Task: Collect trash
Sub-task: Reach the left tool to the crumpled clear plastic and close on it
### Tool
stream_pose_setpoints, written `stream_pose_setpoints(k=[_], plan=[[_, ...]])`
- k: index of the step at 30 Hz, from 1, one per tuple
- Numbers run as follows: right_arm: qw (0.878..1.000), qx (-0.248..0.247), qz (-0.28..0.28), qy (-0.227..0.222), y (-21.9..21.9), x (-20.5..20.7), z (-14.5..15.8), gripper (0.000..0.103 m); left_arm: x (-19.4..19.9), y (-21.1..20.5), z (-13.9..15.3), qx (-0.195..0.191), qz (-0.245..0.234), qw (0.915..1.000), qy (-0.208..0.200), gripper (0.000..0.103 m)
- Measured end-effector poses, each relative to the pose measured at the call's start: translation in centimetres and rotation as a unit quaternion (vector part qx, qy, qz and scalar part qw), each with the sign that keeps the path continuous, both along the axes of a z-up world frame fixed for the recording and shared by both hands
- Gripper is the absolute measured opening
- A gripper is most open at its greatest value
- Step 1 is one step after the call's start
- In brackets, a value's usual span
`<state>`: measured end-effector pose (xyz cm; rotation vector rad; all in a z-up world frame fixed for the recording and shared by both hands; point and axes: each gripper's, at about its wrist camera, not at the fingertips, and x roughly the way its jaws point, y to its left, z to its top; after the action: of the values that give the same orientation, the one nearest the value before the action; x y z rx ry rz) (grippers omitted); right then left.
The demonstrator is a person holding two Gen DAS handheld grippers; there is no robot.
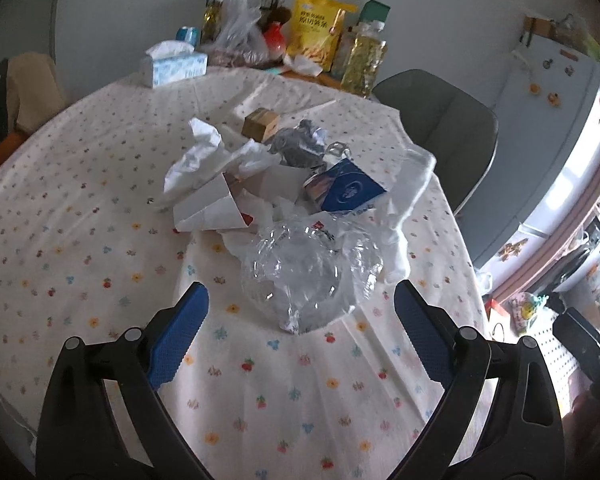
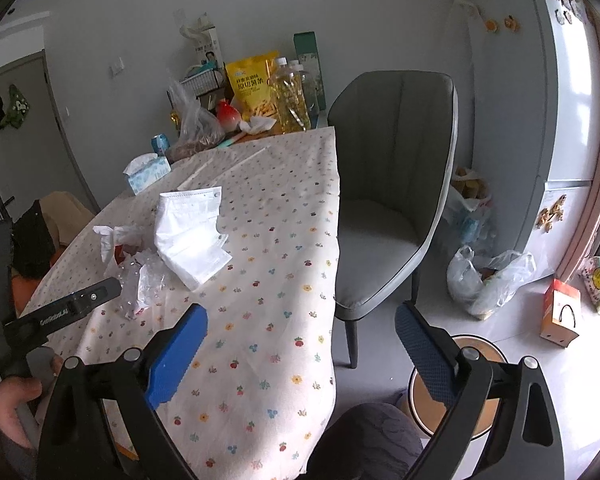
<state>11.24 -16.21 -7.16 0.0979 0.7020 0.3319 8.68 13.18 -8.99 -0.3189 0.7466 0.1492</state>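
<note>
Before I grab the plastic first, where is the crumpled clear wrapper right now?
In the left wrist view the crumpled clear wrapper lies on the floral tablecloth at the near edge of the trash pile, just ahead of the open left tool, below the blue carton.

home dining area | floral-cloth table [image 1: 100,208] | magnet-covered fridge [image 2: 556,92] | padded chair [image 2: 392,184] | groceries [image 1: 318,36]

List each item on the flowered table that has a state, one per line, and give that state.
Left hand-held gripper: open, empty.
Right hand-held gripper: open, empty.
Clear crumpled plastic wrapper: lying on the tablecloth, between the left fingers, ungrasped.
White face mask: unfolded, lying flat.
Blue-and-white tissue box: open, tissue sticking out.
Blue carton: tipped over in the pile.
</note>
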Motion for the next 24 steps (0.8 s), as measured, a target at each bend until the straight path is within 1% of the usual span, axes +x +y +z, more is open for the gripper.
stream_pose_setpoints(k=[2,6,8,11,12,14,17,19,20,24], plan=[[1.0,0.002,0.002,0.003,0.2,0.4,-0.1,0.093,0.7,-0.2,-0.4,0.002,-0.001,1.0,0.009,0.094],[1.0,0.004,0.003,0.008,0.4,1.2,-0.2,0.093,2.1,-1.1,-1.3,0.031,-0.003,0.9989,0.034,0.097],[1.0,0.003,0.003,0.009,0.5,1.5,-0.3,0.093,2.8,-1.4,-1.9,0.046,0.001,0.9977,0.05,0.097],[1.0,0.001,0.001,0.016,0.4,2.0,-0.5,0.094,3.4,-1.7,-2.4,0.047,-0.003,0.9971,0.059,0.097],[1.0,0.001,0.0,0.019,0.4,2.1,-0.6,0.094,4.3,-2.4,-1.9,0.048,-0.003,0.9966,0.067,0.097],[1.0,0.001,-0.003,0.022,0.3,2.3,-0.8,0.094,4.8,-2.3,-2.1,0.049,0.0,0.996,0.075,0.097],[1.0,0.001,-0.004,0.025,0.3,2.7,-0.8,0.095,5.2,-2.3,-2.0,0.049,0.01,0.9959,0.076,0.097],[1.0,-0.002,-0.002,0.024,0.4,2.8,-0.7,0.095,5.1,-2.1,-1.5,0.039,0.013,0.9971,0.064,0.097],[1.0,-0.003,0.0,0.024,0.5,2.9,-0.6,0.095,5.0,-1.9,-1.3,0.035,0.014,0.9975,0.06,0.091],[1.0,-0.006,0.013,0.02,1.5,3.3,-0.5,0.095,4.0,-1.6,-0.6,0.023,0.006,0.9985,0.05,0.091]])
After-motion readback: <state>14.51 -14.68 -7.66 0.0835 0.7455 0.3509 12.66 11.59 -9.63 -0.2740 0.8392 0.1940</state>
